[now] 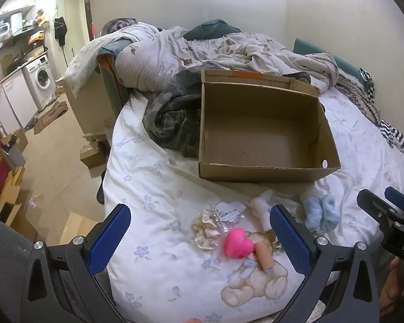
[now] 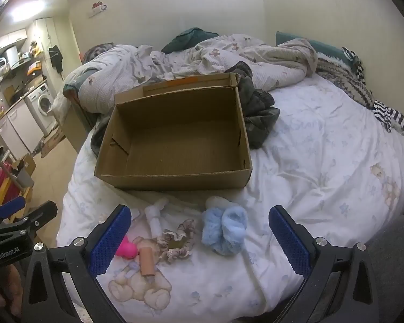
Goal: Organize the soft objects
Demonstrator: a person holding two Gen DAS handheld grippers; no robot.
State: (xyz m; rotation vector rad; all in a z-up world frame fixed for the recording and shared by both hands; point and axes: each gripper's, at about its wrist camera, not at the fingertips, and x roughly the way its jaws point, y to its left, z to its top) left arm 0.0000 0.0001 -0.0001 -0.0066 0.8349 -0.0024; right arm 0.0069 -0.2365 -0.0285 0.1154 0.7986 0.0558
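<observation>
Where the left wrist view shows a barcode label, right view lacks it, left gripper and right gripper hovering level, jaws spread, holding nothing.

Light: dim indoor, cool bluish cast; brightest at the ceiling lamp, blown out to white glare.
Shadows: soft, deepest inside the cardboard box.
Distortion: strong fisheye bend, black vignette at the corners.
Focus: bed fairly sharp; far kitchen area hazy.
</observation>
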